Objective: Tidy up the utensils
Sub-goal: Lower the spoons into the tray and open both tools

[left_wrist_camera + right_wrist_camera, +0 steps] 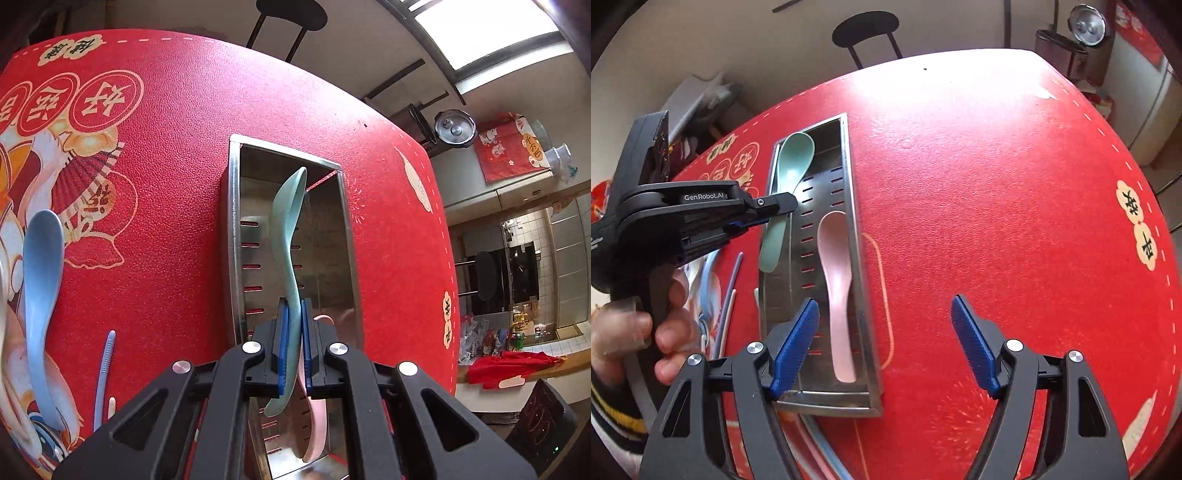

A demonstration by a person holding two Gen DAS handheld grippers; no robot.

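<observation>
Utensils mostly sorted: pink spoon [836, 291] lies flat in the steel tray [866, 314] on the red tablecloth [997, 221]. Left gripper [294, 332] is clamped on the green spoon [288, 229], holding it over the tray. Right gripper [886, 343] hangs wide, nothing between its pads. 1 blue spoon [40, 280] sits left of the tray.

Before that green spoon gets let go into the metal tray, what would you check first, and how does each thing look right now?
1. Left tongs pinching the green spoon by its handle: ok.
2. Green spoon over the metal tray: ok.
3. Room left beside the pink spoon lying in the tray: ok.
4. Right tongs open, holding nothing: ok.
5. Right tongs clear of the tray: cannot tell; one finger overlaps its near end.
6. Blue spoon waiting on the red tablecloth: ok.
</observation>
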